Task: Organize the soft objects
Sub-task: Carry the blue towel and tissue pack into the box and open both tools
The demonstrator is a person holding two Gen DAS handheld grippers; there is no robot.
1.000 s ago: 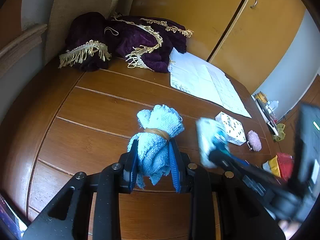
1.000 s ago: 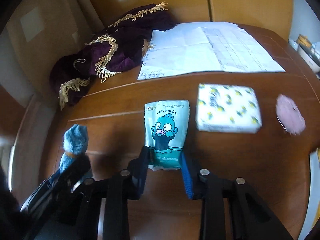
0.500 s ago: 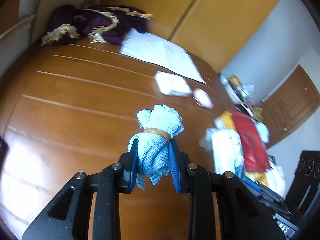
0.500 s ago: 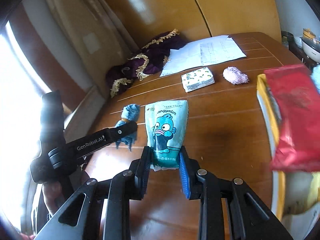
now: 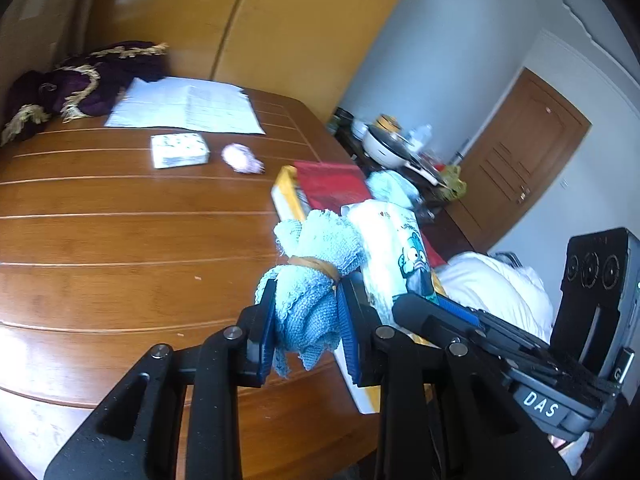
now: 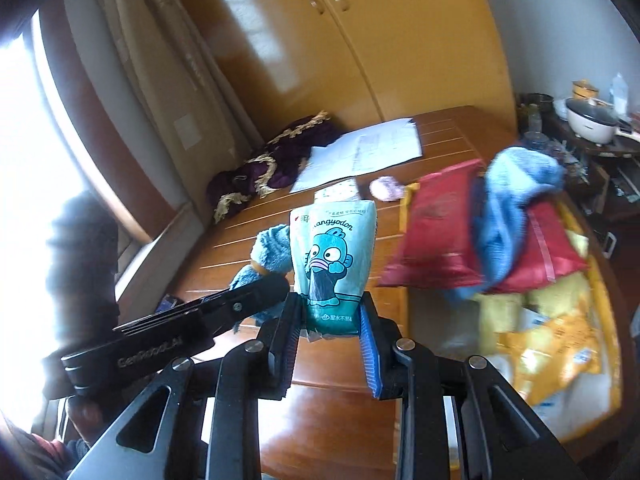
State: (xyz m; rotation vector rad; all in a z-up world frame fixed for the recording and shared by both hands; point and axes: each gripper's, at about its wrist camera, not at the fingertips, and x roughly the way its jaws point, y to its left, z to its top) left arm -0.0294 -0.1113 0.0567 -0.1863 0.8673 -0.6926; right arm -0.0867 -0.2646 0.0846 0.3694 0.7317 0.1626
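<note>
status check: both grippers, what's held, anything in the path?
Left gripper shut on blue cloth bundle. Right gripper shut on tissue pack. Both held beside yellow bin already piled with red bag; grippers close together.

Wooden table (image 5: 100, 236), yellow wardrobe (image 6: 320, 40), brown door (image 5: 524, 152), bright curtained window (image 6: 24, 120)

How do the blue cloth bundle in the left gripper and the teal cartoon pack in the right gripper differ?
The blue cloth bundle is knitted fabric tied by a tan band; the teal cartoon pack is smooth printed plastic. The bundle is crumpled, the pack flat. Shared: each is clamped, by the left gripper and right gripper.
</note>
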